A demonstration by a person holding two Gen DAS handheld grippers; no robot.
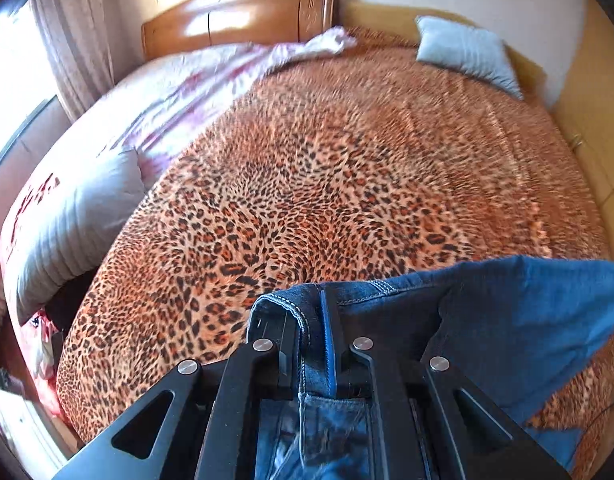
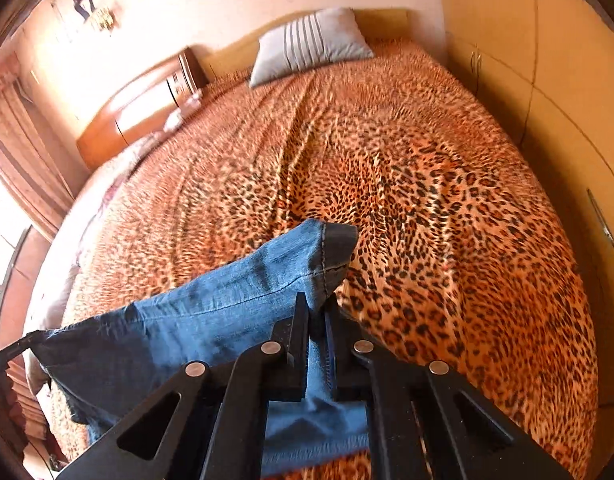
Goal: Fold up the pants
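Leopard bed [image 1: 347, 184] | I pinch pants [image 1: 527, 312]: left gripper [image 1: 311, 320] waistband, right gripper [image 2: 317, 312] hem | thin hem bite may slip

Denim pants [image 1: 527, 312], glossy wooden headboard [image 1: 235, 16]

Leopard-print bedspread [image 1: 347, 168] covers most of the bed; white-and-pink quilt [image 1: 179, 92] bunched along its window side. Grey pillow [image 2: 311, 44] at far end, wooden headboard [image 1: 243, 16] beyond, curtain [image 1: 73, 36] by window.

Leopard-print bed [image 1: 347, 168] (wooden headboard [image 1: 243, 12]) beside a sunlit window [image 1: 11, 92]
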